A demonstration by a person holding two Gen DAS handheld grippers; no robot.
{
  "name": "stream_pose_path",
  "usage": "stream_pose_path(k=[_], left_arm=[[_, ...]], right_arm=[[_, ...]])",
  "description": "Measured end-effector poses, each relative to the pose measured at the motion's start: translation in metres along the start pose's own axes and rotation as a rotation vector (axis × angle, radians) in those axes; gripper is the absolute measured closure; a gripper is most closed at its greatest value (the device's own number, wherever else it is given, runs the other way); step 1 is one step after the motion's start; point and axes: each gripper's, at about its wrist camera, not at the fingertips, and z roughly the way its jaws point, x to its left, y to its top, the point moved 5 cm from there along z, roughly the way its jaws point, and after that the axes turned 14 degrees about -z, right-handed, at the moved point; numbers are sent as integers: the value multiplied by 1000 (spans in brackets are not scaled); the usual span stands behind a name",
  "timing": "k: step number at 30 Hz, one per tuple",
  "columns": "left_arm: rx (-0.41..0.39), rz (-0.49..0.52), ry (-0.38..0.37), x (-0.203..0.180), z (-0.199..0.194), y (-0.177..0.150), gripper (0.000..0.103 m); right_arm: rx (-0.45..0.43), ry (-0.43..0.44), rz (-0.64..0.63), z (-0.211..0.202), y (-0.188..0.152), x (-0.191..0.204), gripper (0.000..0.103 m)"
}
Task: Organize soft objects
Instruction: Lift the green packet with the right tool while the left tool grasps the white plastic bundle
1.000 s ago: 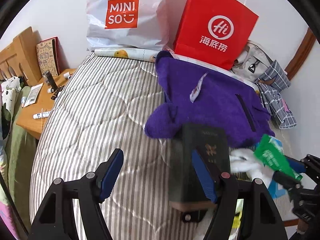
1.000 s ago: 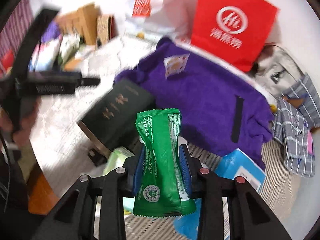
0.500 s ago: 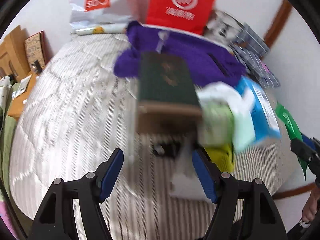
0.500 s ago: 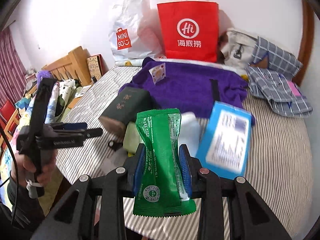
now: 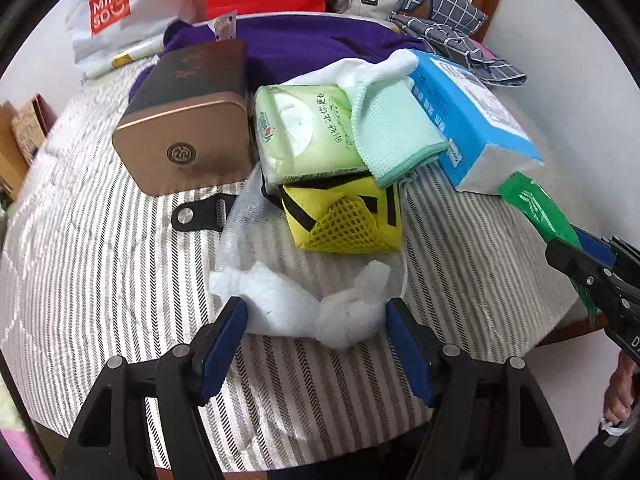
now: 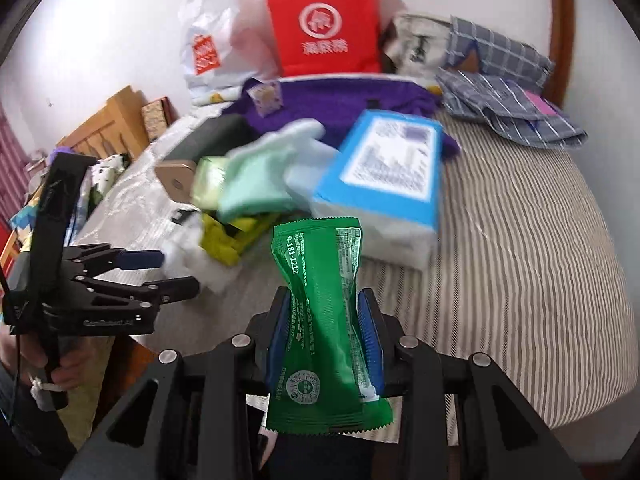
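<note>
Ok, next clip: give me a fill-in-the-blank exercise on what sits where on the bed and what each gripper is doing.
1. The right gripper is shut on a ____ packet.
2. The left gripper is open, with a crumpled ____ plastic bag lying between its fingers.
3. The pale green tissue pack rests on top of a ____ mesh pouch.
4. The mint cloth lies between the tissue pack and the ____ tissue box.

Missing words: green; white; yellow; blue

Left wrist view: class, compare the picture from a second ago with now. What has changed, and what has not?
The view has pulled back from the purple garment; the open left gripper now sits at the crumpled white plastic. The right gripper still clamps the green packet. The pile's items lie unmoved.
</note>
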Motion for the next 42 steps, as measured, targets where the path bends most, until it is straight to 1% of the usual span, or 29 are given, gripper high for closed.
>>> stream_pose_path(k=[4, 6, 7, 9, 11, 12, 14, 16, 18, 19, 22, 31, 42], left_arm=[[-17, 35, 34, -3, 1, -3, 34], [-31, 58, 70, -2, 3, 1, 46], [-40, 56, 82, 0, 1, 1, 49], [-48, 44, 78, 3, 0, 2, 63], [-47, 18, 61, 11, -3, 4, 71], [-45, 8, 51, 14, -3, 5, 73], [-39, -17, 23, 19, -4, 6, 74], [-44, -33, 21, 23, -6, 7, 75], [-50, -42, 20, 25, -9, 7, 75], [-55, -46, 20, 27, -12, 8, 75], [-66, -56, 18, 31, -18, 10, 75], [-110, -110, 8, 44, -39, 20, 75], [-181, -162, -20, 50, -72, 42, 75]], right_arm=[[28, -46, 10, 10, -14, -9, 69], [31, -55, 5, 15, -19, -12, 69], [32, -47, 12, 18, -20, -12, 69], [41, -36, 20, 24, -22, -12, 69], [51, -33, 28, 32, -24, -13, 68], [58, -28, 34, 36, -25, -13, 67], [70, -27, 32, 41, -27, -13, 65], [70, -42, 7, 42, -26, -11, 65], [72, -43, 6, 43, -26, -10, 70], [69, -30, 10, 43, -26, -10, 72], [61, -2, 32, 39, -26, -10, 73], [12, -16, 31, 9, -11, -4, 73], [-57, -49, 29, -32, 17, -4, 72]])
